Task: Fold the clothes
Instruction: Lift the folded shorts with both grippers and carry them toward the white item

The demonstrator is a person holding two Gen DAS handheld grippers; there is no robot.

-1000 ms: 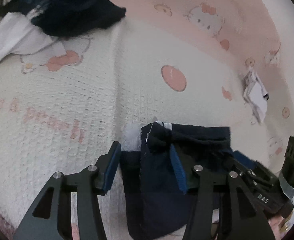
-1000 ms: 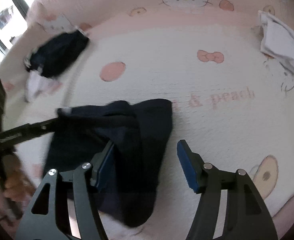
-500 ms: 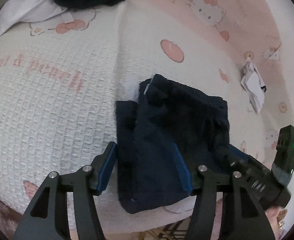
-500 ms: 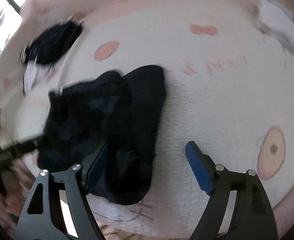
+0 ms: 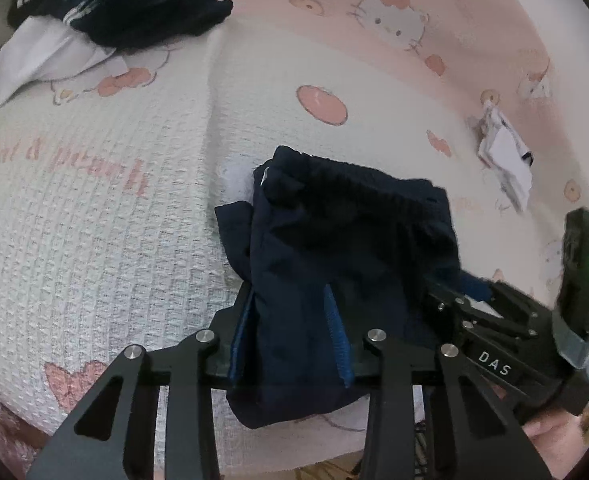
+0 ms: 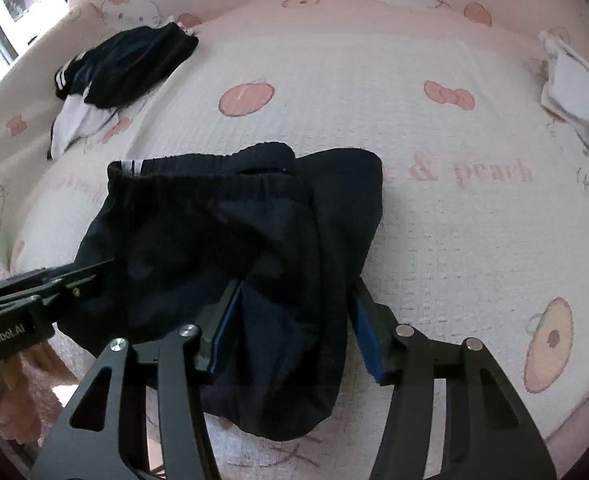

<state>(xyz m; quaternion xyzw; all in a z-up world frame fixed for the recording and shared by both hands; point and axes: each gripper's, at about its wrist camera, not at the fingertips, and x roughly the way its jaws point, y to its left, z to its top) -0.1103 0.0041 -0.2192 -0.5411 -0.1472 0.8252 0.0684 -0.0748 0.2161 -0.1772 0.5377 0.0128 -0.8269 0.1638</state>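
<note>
A pair of navy shorts (image 5: 346,240) lies folded on the white and pink bedspread (image 5: 94,208), waistband on the far side. My left gripper (image 5: 288,294) straddles the near left part of the shorts; its jaws are closing and a bunch of cloth fills the gap against both blue pads. In the right wrist view, my right gripper (image 6: 294,286) holds the near right part of the shorts (image 6: 214,232) the same way, jaws closing with cloth gathered between the pads. Each view shows the other gripper at the side, touching the shorts' edge.
A heap of dark clothes over a white garment (image 5: 106,16) lies at the far left of the bed. A crumpled white garment (image 5: 506,160) lies at the far right. The bed's near edge runs just below the shorts. A hand (image 5: 554,436) shows at the lower right.
Both grippers were open astride the shorts; now their jaws have narrowed onto bunched cloth at the near end. Both hands sank slightly toward the bed.
</note>
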